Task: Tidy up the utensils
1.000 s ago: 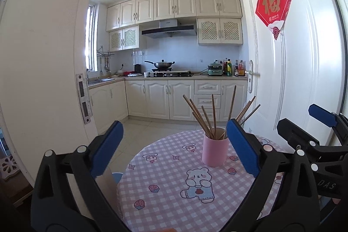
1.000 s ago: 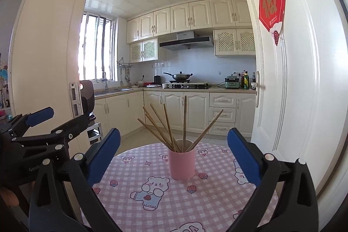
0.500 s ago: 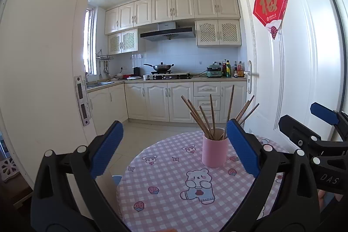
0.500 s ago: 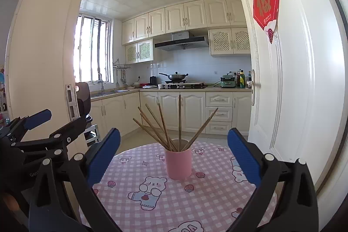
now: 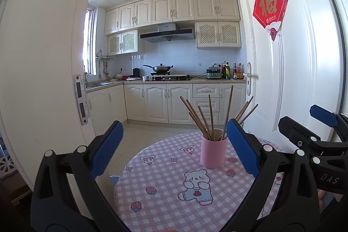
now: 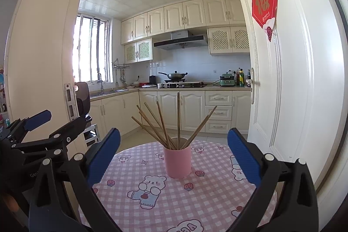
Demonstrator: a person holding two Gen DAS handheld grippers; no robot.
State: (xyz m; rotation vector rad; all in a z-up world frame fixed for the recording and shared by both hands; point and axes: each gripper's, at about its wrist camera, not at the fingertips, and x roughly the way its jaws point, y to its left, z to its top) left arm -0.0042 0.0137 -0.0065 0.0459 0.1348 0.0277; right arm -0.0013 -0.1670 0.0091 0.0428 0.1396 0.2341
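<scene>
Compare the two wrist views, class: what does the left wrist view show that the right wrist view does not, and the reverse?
Only the left wrist view shows the right tool at its right edge, and a blue object below the table rim. Only the right wrist view shows the left tool at its left edge, the barred window in full, and a dark chair. Both show the pink cup of chopsticks on the checked tablecloth, the wok, and each camera's own open tool.
</scene>
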